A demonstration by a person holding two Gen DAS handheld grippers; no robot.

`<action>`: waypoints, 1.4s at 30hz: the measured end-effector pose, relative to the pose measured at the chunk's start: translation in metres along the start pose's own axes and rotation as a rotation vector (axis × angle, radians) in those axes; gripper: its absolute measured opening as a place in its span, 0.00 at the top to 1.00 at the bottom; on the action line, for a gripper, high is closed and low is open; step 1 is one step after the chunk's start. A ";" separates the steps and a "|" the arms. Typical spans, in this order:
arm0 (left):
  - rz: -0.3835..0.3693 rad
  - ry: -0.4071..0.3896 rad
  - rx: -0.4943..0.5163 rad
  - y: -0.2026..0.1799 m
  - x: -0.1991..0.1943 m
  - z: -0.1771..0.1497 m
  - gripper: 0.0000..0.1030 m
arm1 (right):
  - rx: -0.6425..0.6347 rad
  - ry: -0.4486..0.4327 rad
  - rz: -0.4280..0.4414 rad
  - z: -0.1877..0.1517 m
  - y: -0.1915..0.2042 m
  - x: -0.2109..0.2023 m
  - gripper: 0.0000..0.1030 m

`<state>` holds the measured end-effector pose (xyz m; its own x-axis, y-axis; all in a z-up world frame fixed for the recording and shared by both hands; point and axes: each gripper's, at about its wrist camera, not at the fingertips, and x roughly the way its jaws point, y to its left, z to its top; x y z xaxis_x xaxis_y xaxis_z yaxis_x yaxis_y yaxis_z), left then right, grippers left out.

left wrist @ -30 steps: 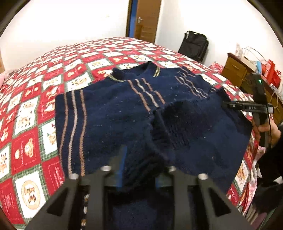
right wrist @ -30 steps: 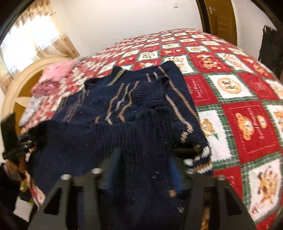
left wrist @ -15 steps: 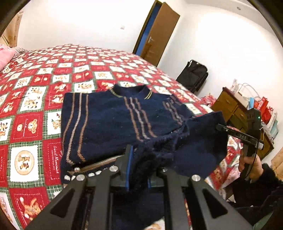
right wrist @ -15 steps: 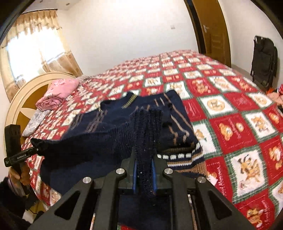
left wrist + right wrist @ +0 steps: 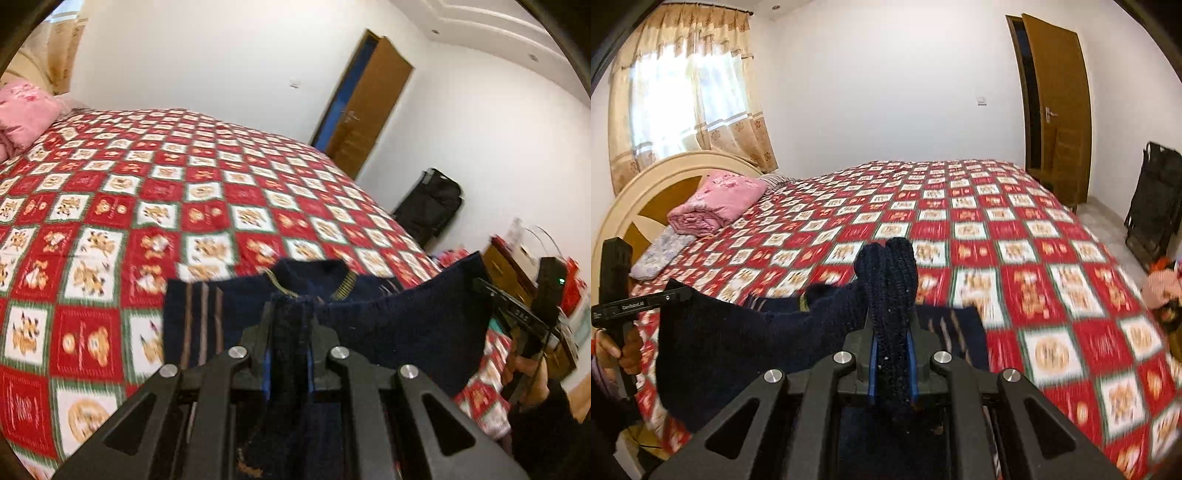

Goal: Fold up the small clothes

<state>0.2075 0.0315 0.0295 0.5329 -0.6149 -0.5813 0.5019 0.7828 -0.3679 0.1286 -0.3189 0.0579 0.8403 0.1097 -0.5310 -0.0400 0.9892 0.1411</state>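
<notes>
A navy knit sweater [image 5: 399, 325] with tan stripes lies on the red and white patchwork bedspread [image 5: 155, 206] near its front edge. My left gripper [image 5: 290, 332] is shut on a bunched fold of its hem and holds it lifted. My right gripper [image 5: 891, 332] is shut on another bunched fold of the sweater [image 5: 738, 339], which stands up between its pads. The hem hangs stretched between the two grippers above the bed. The sweater's collar [image 5: 314, 280] and upper part still lie flat on the bedspread [image 5: 1034, 258].
A pink folded blanket [image 5: 716, 206] and a pillow lie at the headboard [image 5: 639, 199]. A brown door [image 5: 365, 107], a black bag [image 5: 432, 206] and a wooden dresser [image 5: 517, 266] with clutter stand to the right of the bed.
Both grippers have risen and tilted up with the sweater's hem, so the views now show more of the room. The lifted lower part now covers more of the flat sweater.
</notes>
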 end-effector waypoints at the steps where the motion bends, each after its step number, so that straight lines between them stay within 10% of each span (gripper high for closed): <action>1: 0.017 0.000 -0.001 0.003 0.006 0.005 0.87 | -0.007 0.011 -0.016 0.006 -0.002 0.015 0.88; 21: 0.220 0.170 -0.182 0.086 0.140 0.028 0.82 | 0.083 0.210 -0.167 -0.030 -0.058 0.173 0.87; 29: 0.251 0.163 -0.189 0.093 0.080 0.033 0.41 | 0.340 0.075 0.028 -0.013 -0.087 0.105 0.70; 33: 0.281 0.168 -0.085 0.074 0.042 0.011 0.41 | 0.428 -0.028 -0.031 -0.026 -0.099 0.037 0.61; 42: 0.262 0.119 -0.032 0.012 0.006 -0.073 0.41 | 0.108 0.112 -0.156 -0.116 -0.012 -0.007 0.76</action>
<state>0.1672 0.0445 -0.0315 0.5571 -0.3775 -0.7397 0.3352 0.9171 -0.2157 0.0608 -0.3198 -0.0368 0.7664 -0.0278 -0.6418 0.1488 0.9796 0.1351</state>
